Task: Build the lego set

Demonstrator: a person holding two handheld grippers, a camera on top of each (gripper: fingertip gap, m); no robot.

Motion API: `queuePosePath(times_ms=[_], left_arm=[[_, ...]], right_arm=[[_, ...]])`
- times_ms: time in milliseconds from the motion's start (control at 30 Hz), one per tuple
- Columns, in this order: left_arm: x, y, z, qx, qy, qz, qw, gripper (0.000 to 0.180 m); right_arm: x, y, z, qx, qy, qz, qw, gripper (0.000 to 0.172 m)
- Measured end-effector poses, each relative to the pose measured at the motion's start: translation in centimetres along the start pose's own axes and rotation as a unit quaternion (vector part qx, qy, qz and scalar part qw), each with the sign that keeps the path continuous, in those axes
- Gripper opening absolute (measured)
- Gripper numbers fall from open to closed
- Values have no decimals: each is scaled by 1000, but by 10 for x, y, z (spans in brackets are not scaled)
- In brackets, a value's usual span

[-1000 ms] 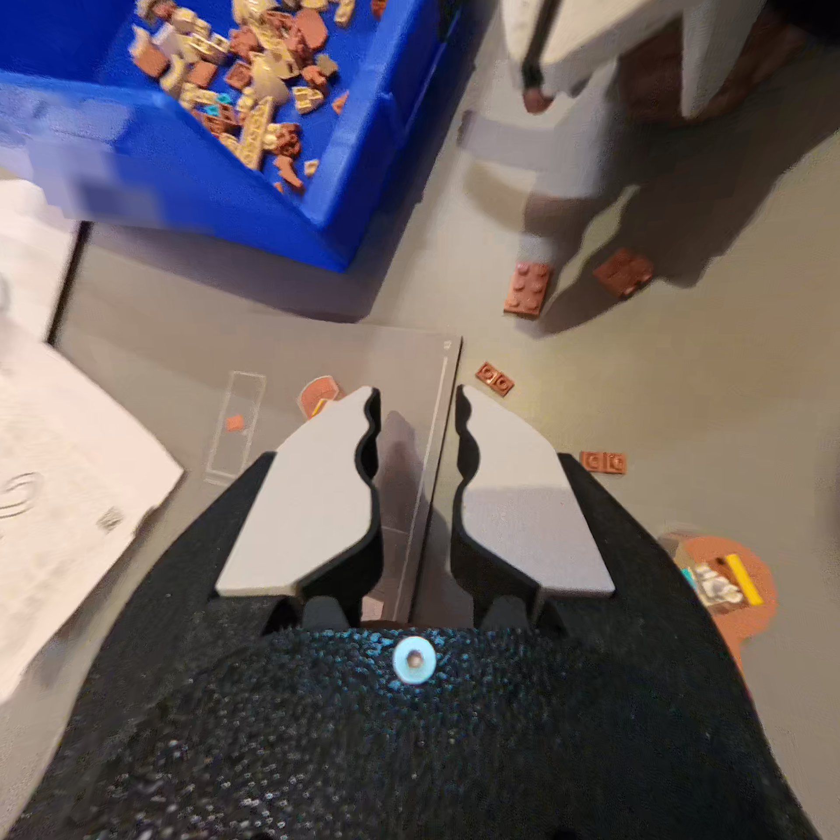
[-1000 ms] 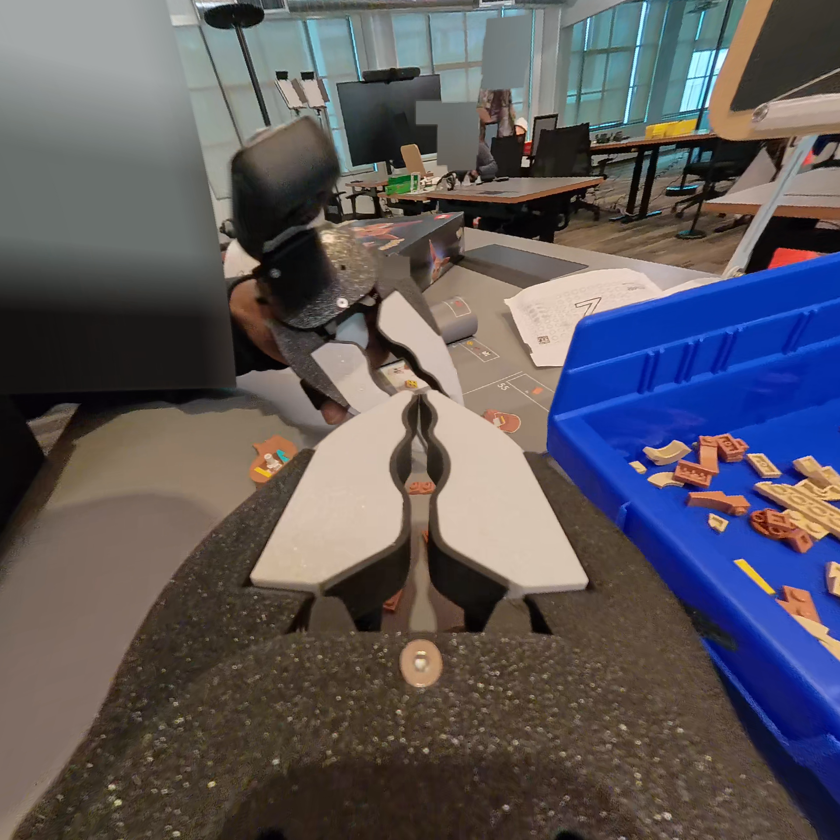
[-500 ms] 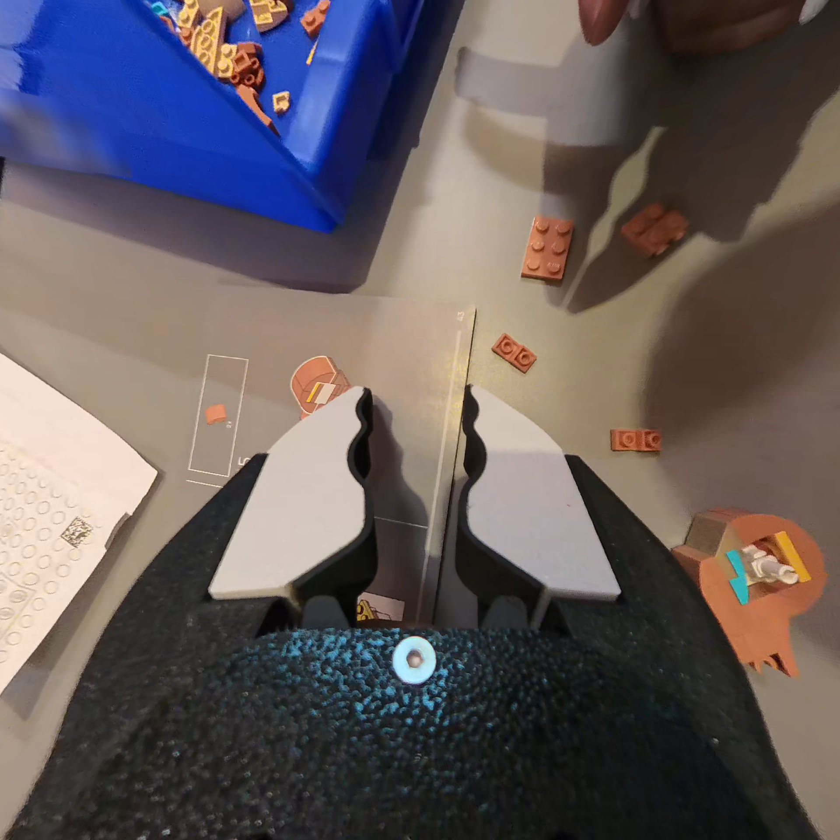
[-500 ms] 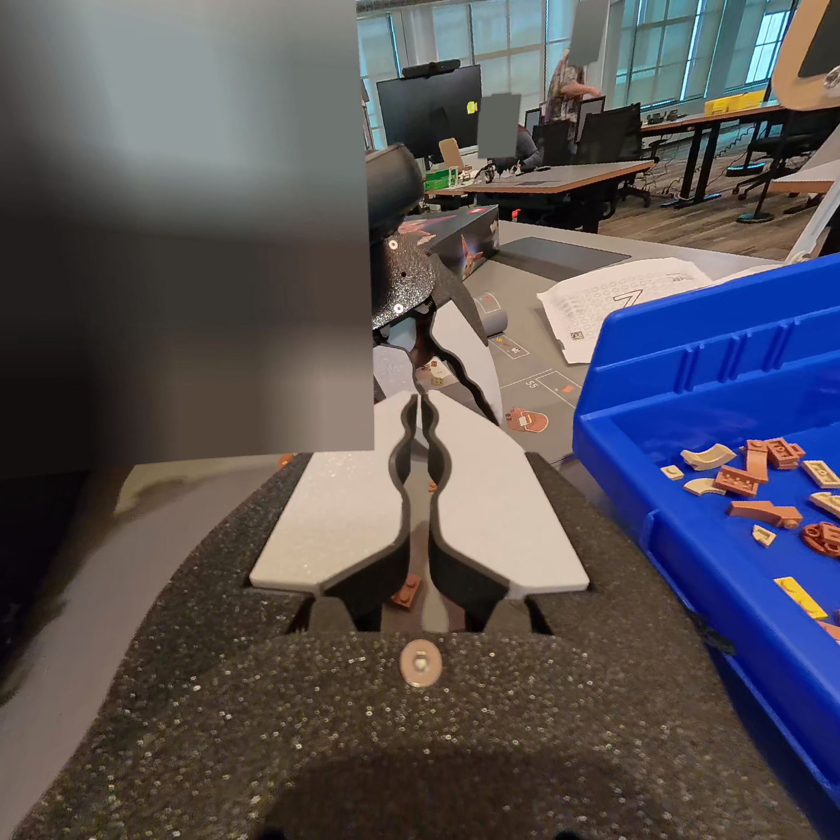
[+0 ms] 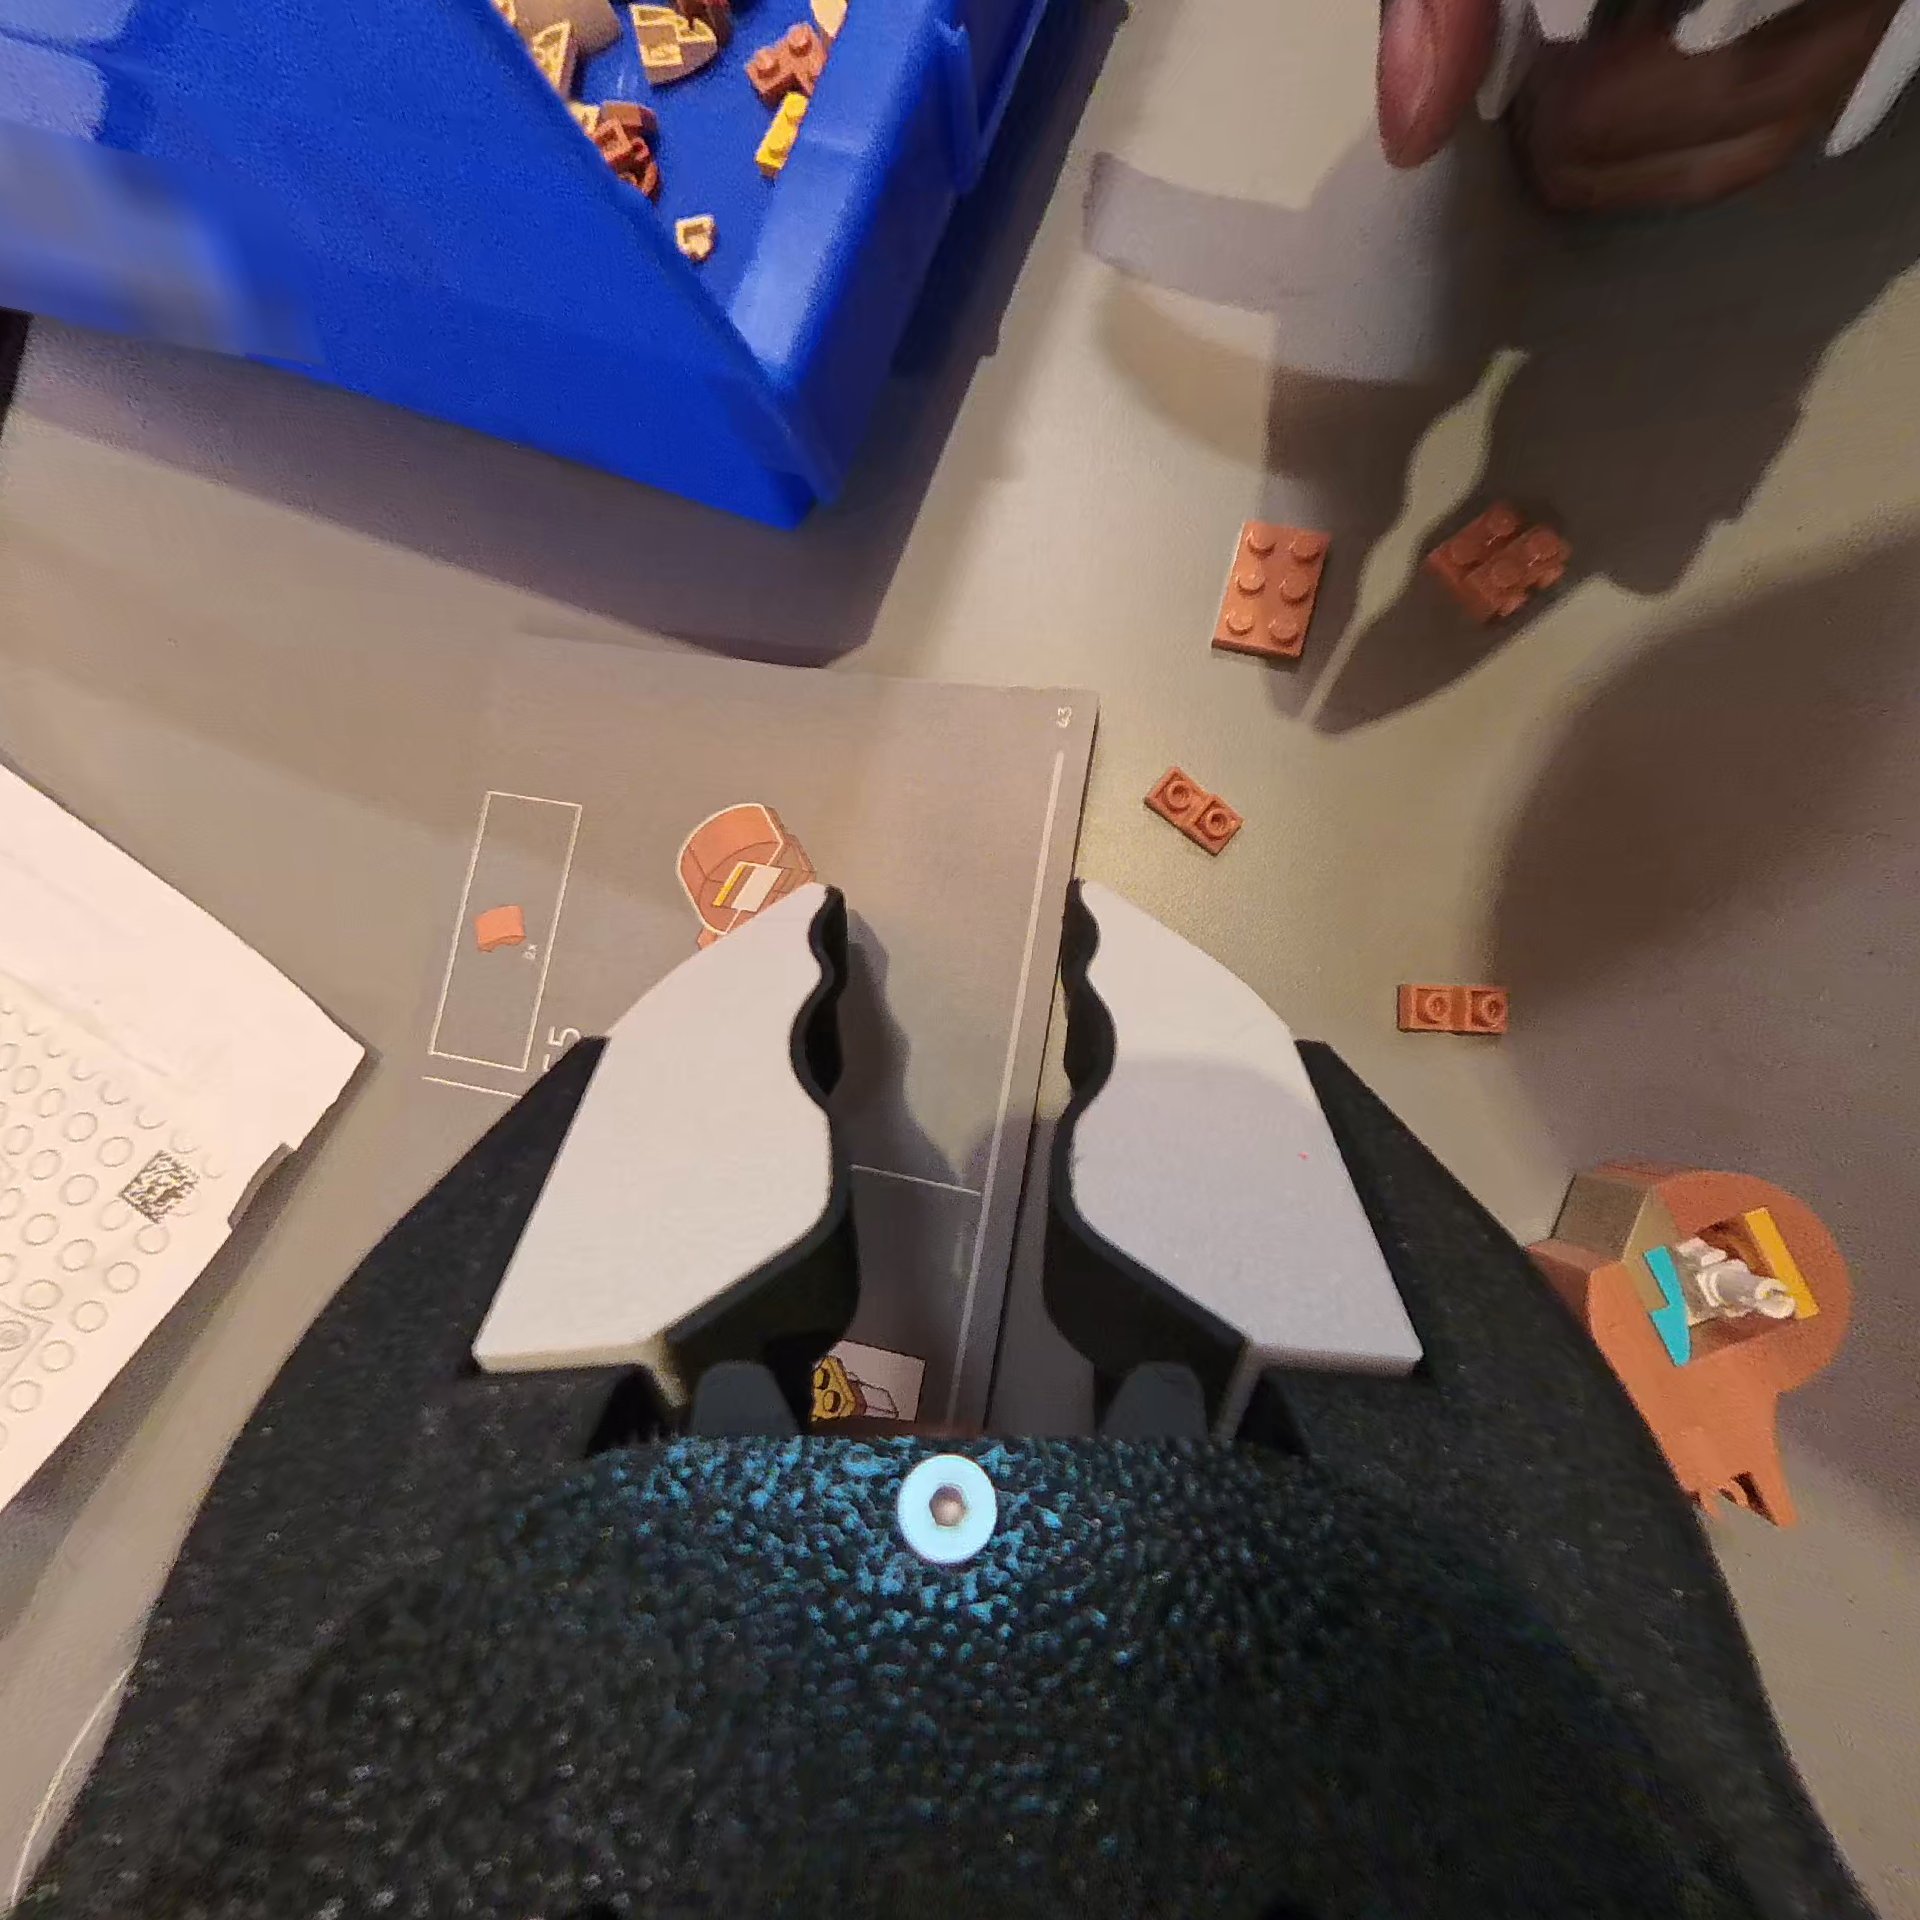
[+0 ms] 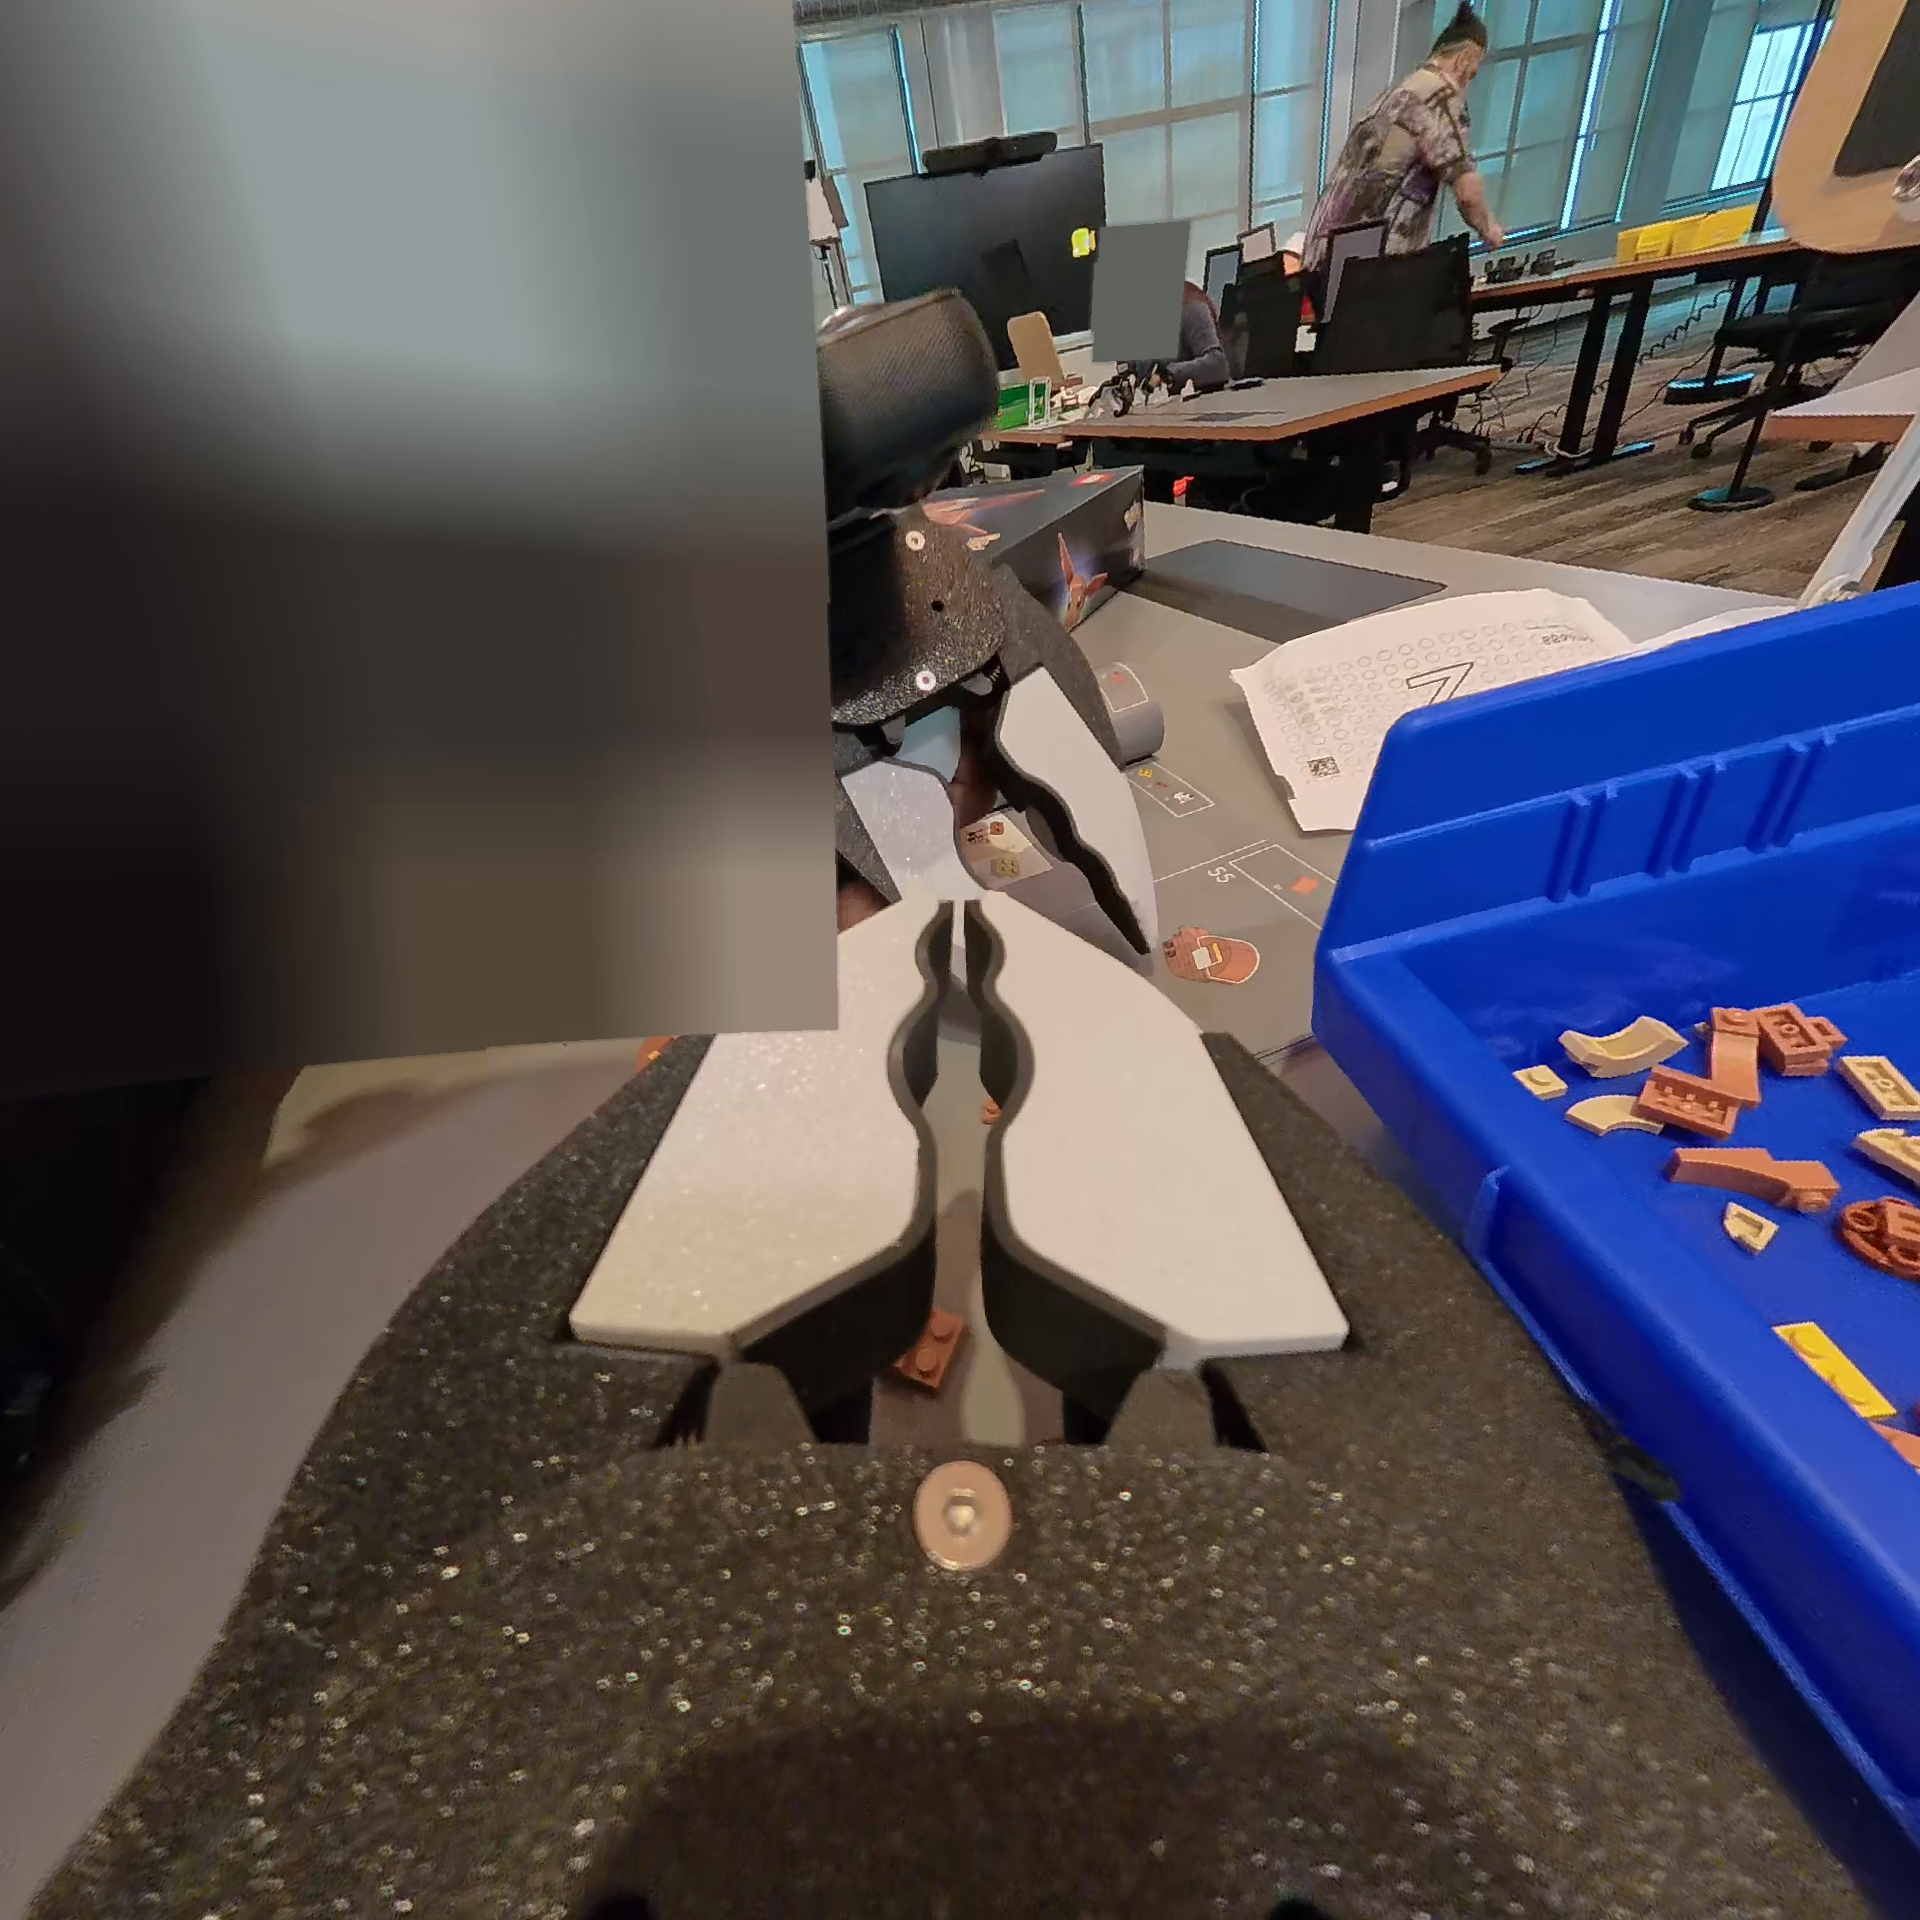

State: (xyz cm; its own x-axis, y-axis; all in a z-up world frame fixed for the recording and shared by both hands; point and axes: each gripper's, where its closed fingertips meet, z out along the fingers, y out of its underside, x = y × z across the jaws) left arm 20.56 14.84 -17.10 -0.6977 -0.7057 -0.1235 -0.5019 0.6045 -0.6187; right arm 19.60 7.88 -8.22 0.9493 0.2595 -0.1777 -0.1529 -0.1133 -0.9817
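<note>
1. Left gripper (image 5: pixel 951 914) is seen spread wide with nothing between its fingers, poised above a grey booklet page (image 5: pixel 935 790) whose right edge runs up between the fingertips.
2. Right gripper (image 6: pixel 958 914) is seen nearly closed, only a thin slit showing at the tips; nothing is seen gripped there.
3. Just right of the left fingertips, two small brown plates (image 5: pixel 1193 810) (image 5: pixel 1452 1008) are laid on the table (image 5: pixel 1195 436).
4. Farther ahead to the right, a larger brown plate (image 5: pixel 1270 588) and a brown brick cluster (image 5: pixel 1496 561) are found.
5. Beside the left gripper's right flank a round brown build (image 5: pixel 1704 1299) is set.
6. Ahead to the left a blue bin (image 5: pixel 499 312) of loose pieces is placed; white paper (image 5: pixel 125 1091) is spread at the left.
</note>
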Motion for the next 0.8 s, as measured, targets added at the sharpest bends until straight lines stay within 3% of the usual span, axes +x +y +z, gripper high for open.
queuePosePath(times_ms=[800], left_arm=[[0, 2, -3, 2, 22, -24, 999, 39]], right_arm=[[-1, 1, 1, -5, -9, 6, 1000, 2]])
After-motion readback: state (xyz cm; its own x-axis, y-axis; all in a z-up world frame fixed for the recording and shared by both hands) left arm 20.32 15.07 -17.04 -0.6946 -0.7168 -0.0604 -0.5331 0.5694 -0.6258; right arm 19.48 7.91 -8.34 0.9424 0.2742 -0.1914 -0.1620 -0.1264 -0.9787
